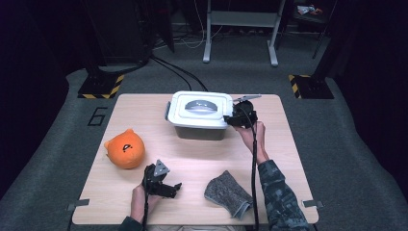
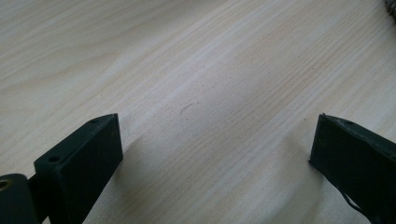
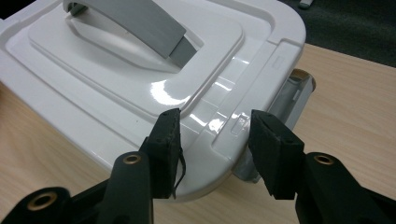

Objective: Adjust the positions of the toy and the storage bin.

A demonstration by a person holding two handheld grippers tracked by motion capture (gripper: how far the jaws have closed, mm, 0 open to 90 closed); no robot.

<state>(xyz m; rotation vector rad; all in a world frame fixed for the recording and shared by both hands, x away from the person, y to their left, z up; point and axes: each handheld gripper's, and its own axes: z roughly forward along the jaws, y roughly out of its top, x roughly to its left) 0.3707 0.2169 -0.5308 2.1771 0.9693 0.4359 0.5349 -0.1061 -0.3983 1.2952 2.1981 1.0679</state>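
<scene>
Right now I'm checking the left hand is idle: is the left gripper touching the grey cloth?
Apart. In the high view the left gripper sits open on bare table, with a strip of wood between it and the grey cloth.

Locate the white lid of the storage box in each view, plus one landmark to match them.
High view: white lid at the table's far middle, the right gripper at its right edge.
Left gripper view: bare tabletop between open jaws; lid out of frame.
Right gripper view: lid spans the upper left, the open jaws over its near corner.
Shared landmark: the grey handle on the lid's top.
</scene>
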